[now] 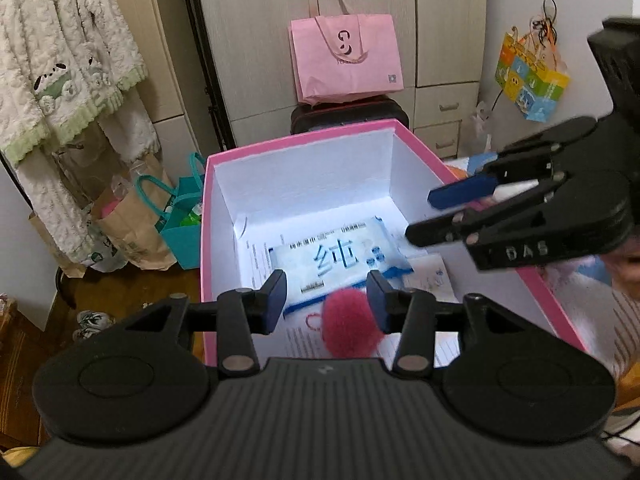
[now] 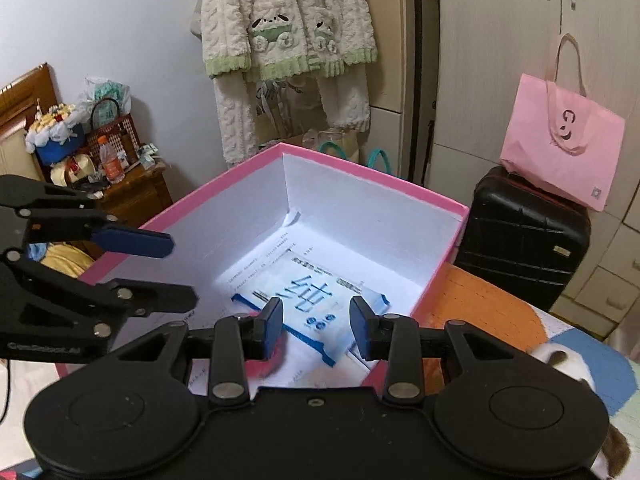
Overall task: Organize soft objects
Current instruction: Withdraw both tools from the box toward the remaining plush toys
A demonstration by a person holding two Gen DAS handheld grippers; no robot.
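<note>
A pink box [image 1: 300, 142] with white inner walls stands open in front of both grippers. On its floor lies a blue-and-white tissue pack [image 1: 336, 256] on printed papers. A fuzzy pink pom-pom [image 1: 348, 322] with a thin loop sits low between the fingers of my left gripper [image 1: 327, 300]. It is close to the right pad and clear of the left one, and the jaws are open. My right gripper [image 1: 436, 216] reaches in over the box's right rim. In the right wrist view my right gripper [image 2: 317, 330] hangs over the tissue pack [image 2: 312, 300] with nothing between its pads. My left gripper [image 2: 182, 272] is at the left.
A pink tote [image 1: 346, 60] rests on a black suitcase [image 2: 520, 236] behind the box. A fluffy robe [image 2: 288, 40] hangs on the wall. Paper bags and a teal bag [image 1: 180, 224] stand on the floor. A plush toy [image 2: 560, 360] lies on orange and blue bedding.
</note>
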